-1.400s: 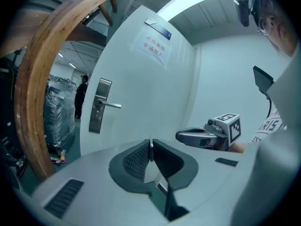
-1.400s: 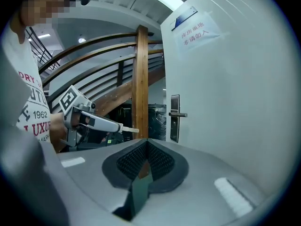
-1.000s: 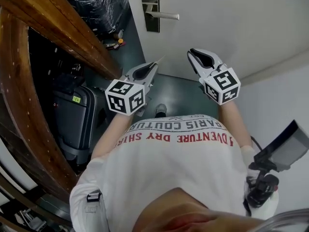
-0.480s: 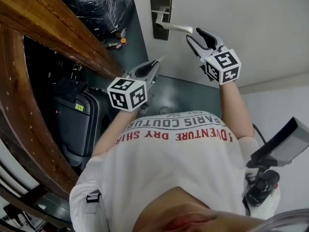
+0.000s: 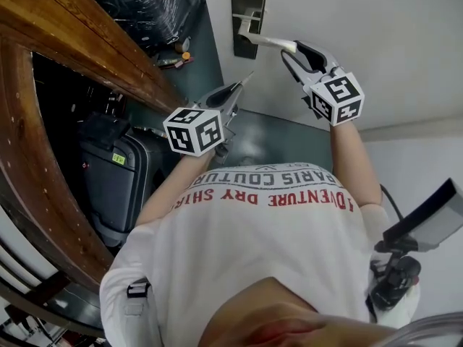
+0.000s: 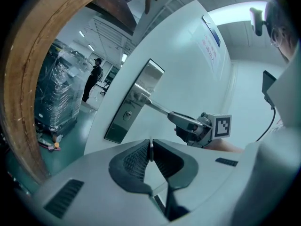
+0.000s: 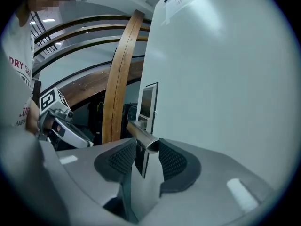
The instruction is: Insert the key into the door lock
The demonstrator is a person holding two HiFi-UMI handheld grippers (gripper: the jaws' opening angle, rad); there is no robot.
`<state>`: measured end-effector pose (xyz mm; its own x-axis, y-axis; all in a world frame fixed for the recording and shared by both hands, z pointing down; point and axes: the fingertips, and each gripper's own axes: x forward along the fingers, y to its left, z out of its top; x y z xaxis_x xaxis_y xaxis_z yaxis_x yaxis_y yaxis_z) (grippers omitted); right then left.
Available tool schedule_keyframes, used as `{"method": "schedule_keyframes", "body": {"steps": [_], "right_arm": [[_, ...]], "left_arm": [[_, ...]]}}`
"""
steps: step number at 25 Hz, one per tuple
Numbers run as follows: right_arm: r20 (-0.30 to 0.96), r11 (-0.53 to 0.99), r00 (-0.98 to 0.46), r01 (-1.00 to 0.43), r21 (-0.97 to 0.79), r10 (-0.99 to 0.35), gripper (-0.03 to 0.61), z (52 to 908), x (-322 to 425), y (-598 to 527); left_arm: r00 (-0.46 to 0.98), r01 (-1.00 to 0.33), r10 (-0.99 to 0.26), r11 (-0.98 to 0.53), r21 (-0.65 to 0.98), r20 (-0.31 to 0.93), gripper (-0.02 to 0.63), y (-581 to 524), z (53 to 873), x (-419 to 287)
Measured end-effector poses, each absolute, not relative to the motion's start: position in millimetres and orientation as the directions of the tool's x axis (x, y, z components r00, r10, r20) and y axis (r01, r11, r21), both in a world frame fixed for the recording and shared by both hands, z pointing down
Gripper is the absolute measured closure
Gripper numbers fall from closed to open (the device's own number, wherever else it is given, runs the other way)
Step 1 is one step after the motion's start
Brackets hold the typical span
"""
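key (image 6: 150, 147) pinched in left claw (image 5: 236, 91), blade tip poking out, well short of keyhole (image 6: 126, 115) in lock plate (image 5: 248, 9). right claw (image 5: 294, 50) jaws just swung wide open, lever handle (image 5: 269, 42) tip between them, not clamped.

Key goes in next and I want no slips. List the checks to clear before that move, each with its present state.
1. Left gripper clamped on the key: ok.
2. The keyhole in sight and uncovered: ok.
3. Tip of the key at the keyhole: not ok, it is well short of the door.
4. Right gripper astride the door handle at its end: ok; its jaws have just been closing.
5. Right pads pressing on the door handle: cannot tell.
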<state>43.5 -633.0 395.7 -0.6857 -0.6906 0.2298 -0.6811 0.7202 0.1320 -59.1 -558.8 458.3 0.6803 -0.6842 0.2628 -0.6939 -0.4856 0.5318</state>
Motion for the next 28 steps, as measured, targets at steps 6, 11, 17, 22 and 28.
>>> {"method": "schedule_keyframes", "body": {"steps": [6,11,17,22,28], "right_arm": [[0.244,0.716,-0.678,-0.689,0.118,-0.693,0.433,399,43,-636],[0.254,0.711,-0.672,-0.695,0.11,-0.696,0.432,401,45,-639],[0.251,0.708,-0.67,-0.699,0.104,-0.699,0.431,402,44,-638],[0.25,0.708,-0.67,-0.698,0.106,-0.699,0.432,401,45,-638],[0.247,0.706,-0.67,-0.7,0.104,-0.7,0.431,402,45,-636]], "left_arm": [[0.636,-0.601,-0.75,-0.335,0.726,0.181,0.591,-592,464,-67],[0.549,-0.418,-0.834,-0.214,0.883,0.059,0.591,-623,462,-73],[0.466,-0.281,-0.884,-0.12,0.952,0.027,0.591,-640,475,-73],[0.429,-0.194,-0.903,-0.071,0.978,0.019,0.591,-647,482,-71],[0.42,-0.141,-0.908,-0.062,0.988,0.003,0.591,-654,485,-66]]}}
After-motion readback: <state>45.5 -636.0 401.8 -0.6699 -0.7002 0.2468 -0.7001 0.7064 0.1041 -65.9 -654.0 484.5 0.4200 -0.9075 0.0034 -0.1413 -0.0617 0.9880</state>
